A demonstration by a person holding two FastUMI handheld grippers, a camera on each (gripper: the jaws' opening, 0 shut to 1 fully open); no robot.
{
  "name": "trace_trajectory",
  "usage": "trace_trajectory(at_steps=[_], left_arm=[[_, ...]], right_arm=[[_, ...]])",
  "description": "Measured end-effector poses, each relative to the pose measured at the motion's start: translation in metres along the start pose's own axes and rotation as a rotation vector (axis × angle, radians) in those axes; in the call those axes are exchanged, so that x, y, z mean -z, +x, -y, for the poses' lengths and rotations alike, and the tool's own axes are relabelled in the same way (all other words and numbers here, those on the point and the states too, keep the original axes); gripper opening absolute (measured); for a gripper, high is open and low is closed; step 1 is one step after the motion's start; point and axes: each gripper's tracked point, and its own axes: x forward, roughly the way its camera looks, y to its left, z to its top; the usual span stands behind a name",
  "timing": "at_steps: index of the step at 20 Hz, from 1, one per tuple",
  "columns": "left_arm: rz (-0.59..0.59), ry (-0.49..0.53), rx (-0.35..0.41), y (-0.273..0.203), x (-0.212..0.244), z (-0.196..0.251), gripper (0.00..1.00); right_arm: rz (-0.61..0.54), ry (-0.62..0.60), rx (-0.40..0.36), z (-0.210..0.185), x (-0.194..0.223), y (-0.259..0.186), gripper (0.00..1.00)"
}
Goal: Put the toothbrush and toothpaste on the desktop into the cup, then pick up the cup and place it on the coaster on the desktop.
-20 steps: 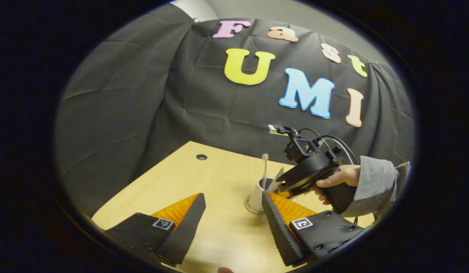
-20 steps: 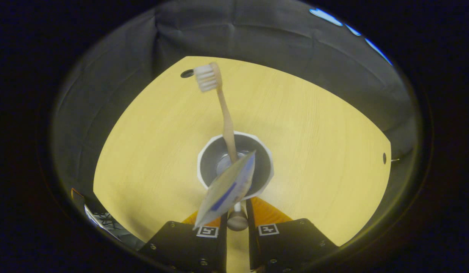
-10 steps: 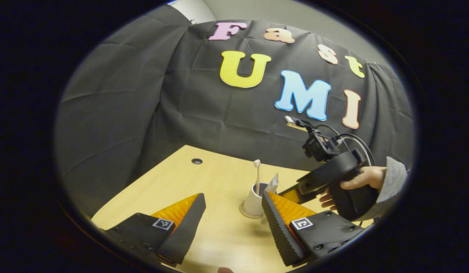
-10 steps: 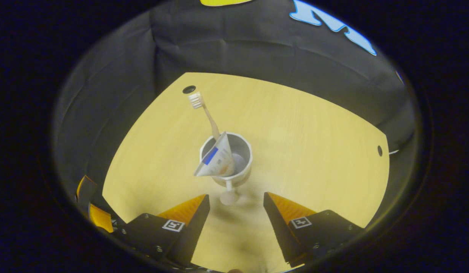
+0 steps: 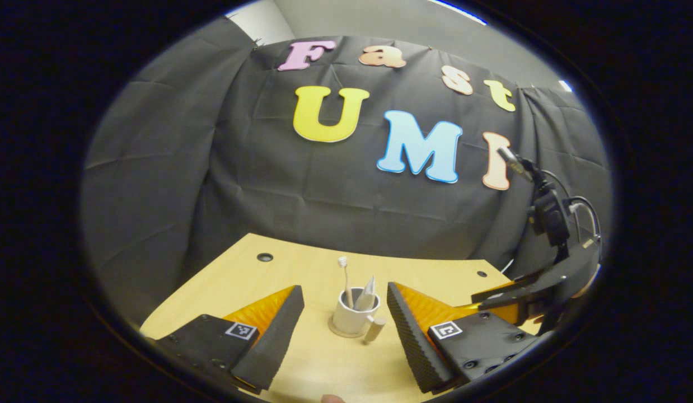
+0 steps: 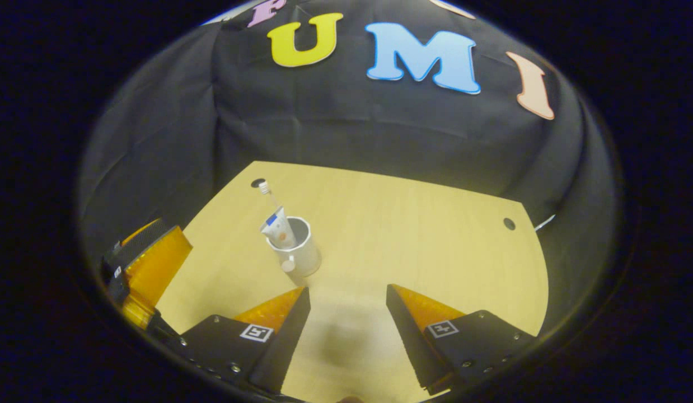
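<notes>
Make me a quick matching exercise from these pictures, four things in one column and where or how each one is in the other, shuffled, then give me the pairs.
Things:
1. toothbrush
2. cup
3. coaster
4. left gripper

States:
A. lies under the cup
B. open, holding nothing
C. stands bristles up in the cup
D. holds the toothpaste and sits on the desktop

Pairs: 1-C, 2-D, 3-A, 4-B

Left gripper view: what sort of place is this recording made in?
Probably a staged recording booth, not a real bathroom: black cloth hangs as the wall behind a bare wooden desktop, which carries just a white cup holding a toothbrush and toothpaste.
</notes>
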Motion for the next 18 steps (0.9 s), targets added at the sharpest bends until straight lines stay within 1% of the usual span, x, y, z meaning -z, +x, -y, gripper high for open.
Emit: trace_trajectory(at_steps=[5, 9, 13, 15, 18], left_arm=[[0.025, 0.02, 0.047, 0.009, -0.016, 0.04, 0.96], [0.047, 0.042, 0.085, 0.009, -0.03, 0.069, 0.96], [0.087, 0.045, 0.086, 0.005, -0.044, 0.08, 0.96], [0.1, 0.032, 0.085, 0.003, -0.049, 0.083, 0.96], [0.108, 0.025, 0.075, 0.0, -0.05, 0.083, 0.96]], right_arm=[[0.261, 0.044, 0.11, 0.046, -0.033, -0.042, 0.84], [0.435, 0.084, 0.168, 0.072, -0.055, -0.073, 0.84], [0.557, 0.091, 0.217, 0.093, -0.072, -0.091, 0.83], [0.598, 0.083, 0.239, 0.101, -0.077, -0.098, 0.83], [0.643, 0.09, 0.249, 0.106, -0.085, -0.101, 0.83]])
